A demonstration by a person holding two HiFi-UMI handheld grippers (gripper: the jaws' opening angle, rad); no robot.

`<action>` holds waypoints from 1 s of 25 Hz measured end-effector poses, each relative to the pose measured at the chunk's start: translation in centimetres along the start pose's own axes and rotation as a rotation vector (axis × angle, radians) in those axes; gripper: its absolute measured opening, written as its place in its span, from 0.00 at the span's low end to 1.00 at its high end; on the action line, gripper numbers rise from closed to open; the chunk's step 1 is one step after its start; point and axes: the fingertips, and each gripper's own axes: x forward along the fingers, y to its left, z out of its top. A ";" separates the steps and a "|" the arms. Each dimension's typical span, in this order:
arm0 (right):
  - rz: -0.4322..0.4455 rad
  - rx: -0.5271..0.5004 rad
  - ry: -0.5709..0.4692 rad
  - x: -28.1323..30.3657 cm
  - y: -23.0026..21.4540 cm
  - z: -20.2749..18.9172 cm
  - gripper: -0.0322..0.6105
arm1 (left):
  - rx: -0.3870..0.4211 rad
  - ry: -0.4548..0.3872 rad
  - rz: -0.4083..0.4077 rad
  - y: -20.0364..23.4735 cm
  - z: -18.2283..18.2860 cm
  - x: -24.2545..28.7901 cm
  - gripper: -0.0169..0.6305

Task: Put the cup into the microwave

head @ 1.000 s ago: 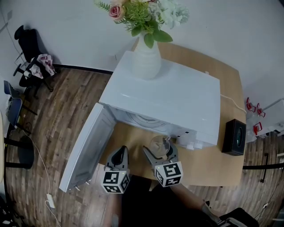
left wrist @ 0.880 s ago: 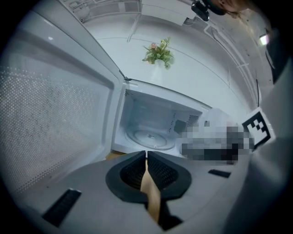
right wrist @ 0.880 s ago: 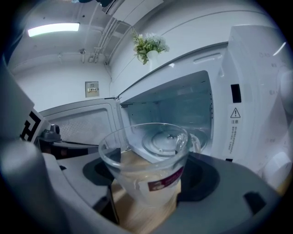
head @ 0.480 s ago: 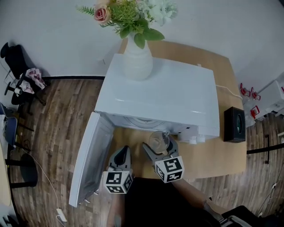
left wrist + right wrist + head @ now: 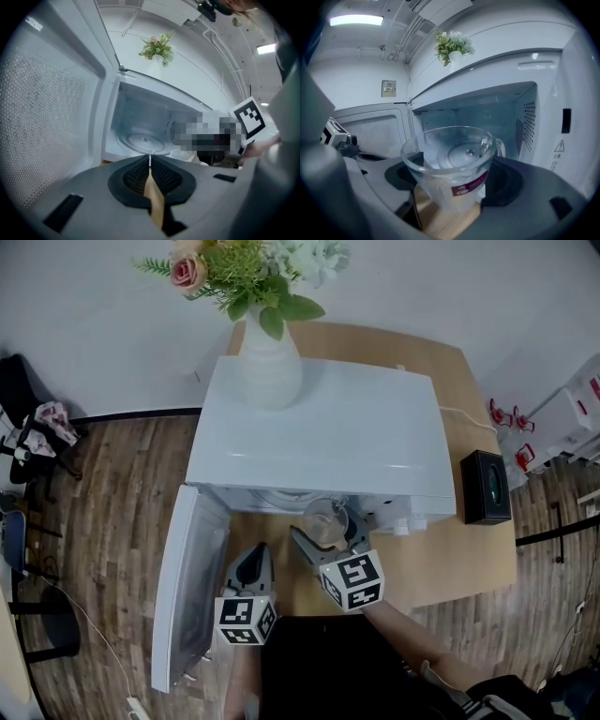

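Two grey grippers hang before the open white microwave (image 5: 319, 437). Left of the left gripper (image 5: 254, 563), the microwave's door (image 5: 187, 596) stands swung wide, its inner face smooth white plastic with a finely dotted window panel. The left gripper's ribbed black pads (image 5: 136, 176) are pressed together with nothing between them, and ahead of them a round glass turntable (image 5: 143, 140) lies on the cavity floor. Just right of it, the right gripper (image 5: 326, 532) is clamped on a clear glass cup (image 5: 325, 520). The cup is upright between the jaws, with a rounded handle on its far right side and a red label on its wall. It is held at the cavity's front edge, above the pale wooden table (image 5: 469, 563). Beyond both grippers, a white vase (image 5: 267, 371) of flowers stands on the microwave's flat top. Well right of the right gripper, a small black box (image 5: 485, 486) sits on the table.
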 end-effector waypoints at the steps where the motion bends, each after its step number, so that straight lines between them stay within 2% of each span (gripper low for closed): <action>1: -0.001 -0.009 -0.004 0.2 0.0 0.2 0.61 | 0.002 -0.001 -0.006 0.0 0.1 0.1 0.05; 9: 0.008 -0.054 -0.030 2.6 0.0 1.6 0.61 | 0.018 -0.001 -0.028 0.6 0.5 0.5 0.05; 19: 0.039 -0.184 -0.025 6.6 -0.3 2.6 0.61 | -0.010 -0.006 -0.025 0.9 0.2 0.3 0.05; 25: 0.060 -0.186 -0.005 8.9 -0.4 2.7 0.61 | -0.009 -0.007 -0.024 0.8 0.2 0.4 0.05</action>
